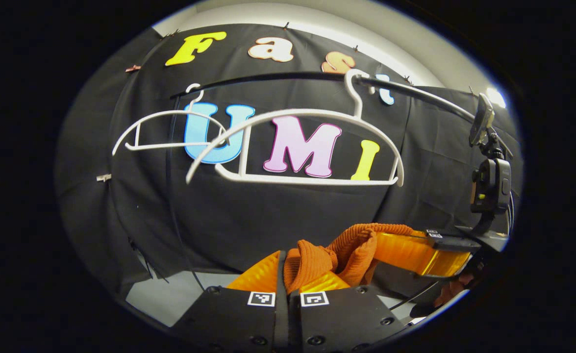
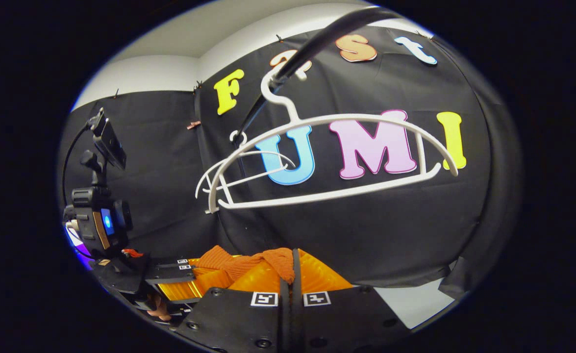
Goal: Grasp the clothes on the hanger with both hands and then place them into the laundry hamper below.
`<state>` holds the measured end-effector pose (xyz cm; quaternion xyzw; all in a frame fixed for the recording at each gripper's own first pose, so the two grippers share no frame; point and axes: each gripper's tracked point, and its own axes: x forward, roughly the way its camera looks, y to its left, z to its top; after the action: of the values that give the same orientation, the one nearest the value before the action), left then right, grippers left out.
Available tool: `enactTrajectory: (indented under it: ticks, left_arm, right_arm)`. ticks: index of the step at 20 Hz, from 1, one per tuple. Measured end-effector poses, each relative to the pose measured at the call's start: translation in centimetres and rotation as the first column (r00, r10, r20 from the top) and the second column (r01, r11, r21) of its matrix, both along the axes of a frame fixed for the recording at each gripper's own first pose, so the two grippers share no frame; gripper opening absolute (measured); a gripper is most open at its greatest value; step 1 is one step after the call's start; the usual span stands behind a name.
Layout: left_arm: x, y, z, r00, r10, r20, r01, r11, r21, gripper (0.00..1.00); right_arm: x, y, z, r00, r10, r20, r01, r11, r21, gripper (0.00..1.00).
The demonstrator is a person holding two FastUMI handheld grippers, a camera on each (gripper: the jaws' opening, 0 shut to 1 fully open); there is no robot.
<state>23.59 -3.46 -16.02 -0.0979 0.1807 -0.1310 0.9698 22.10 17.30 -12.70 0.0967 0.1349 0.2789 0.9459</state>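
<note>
While both my tongs are clenched on the same orange knitted garment (image 1: 317, 260), it hangs stretched between them, well below the rail. In the left gripper view my left tongs (image 1: 288, 274) have their fingers pressed together with a bunched fold of the cloth squeezed between them. Off to the right there, my right tongs (image 1: 430, 255) show from the side, with the rest of the garment running across to them. In the right gripper view my right tongs (image 2: 288, 277) pinch another fold of the garment (image 2: 248, 262), and my left tongs (image 2: 180, 274) sit low on the left with a camera rig above them. Two white hangers hang bare on the dark rail (image 1: 415, 90): a near hanger (image 1: 297, 147) and a far hanger (image 1: 165, 132) behind it. I cannot see the hamper from here.
</note>
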Motion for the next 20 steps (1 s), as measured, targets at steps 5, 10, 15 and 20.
enactTrajectory:
  ticks: [5, 10, 15, 20]
  left_arm:
    - [1.0, -1.5, -6.9, 0.999, -0.011, -0.049, 0.011, 1.0, 0.016, 0.05]
    - [1.5, -1.5, -15.0, 0.986, -0.008, -0.164, 0.023, 0.996, 0.086, 0.05]
    - [0.4, -1.4, -21.5, 0.94, 0.028, -0.341, 0.013, 0.993, 0.118, 0.05]
    - [-1.8, -1.7, -25.7, 0.865, 0.039, -0.5, 0.007, 0.996, 0.09, 0.41]
  right_arm:
    - [1.1, -1.0, -7.0, 0.993, -0.037, -0.108, 0.031, 0.998, -0.062, 0.05]
    - [3.0, -2.4, -14.8, 0.976, -0.086, -0.203, 0.057, 0.988, -0.142, 0.04]
    - [2.6, -4.5, -22.3, 0.949, -0.153, -0.274, 0.07, 0.954, -0.29, 0.05]
    - [1.0, -6.1, -25.7, 0.91, -0.203, -0.362, 0.077, 0.94, -0.332, 0.33]
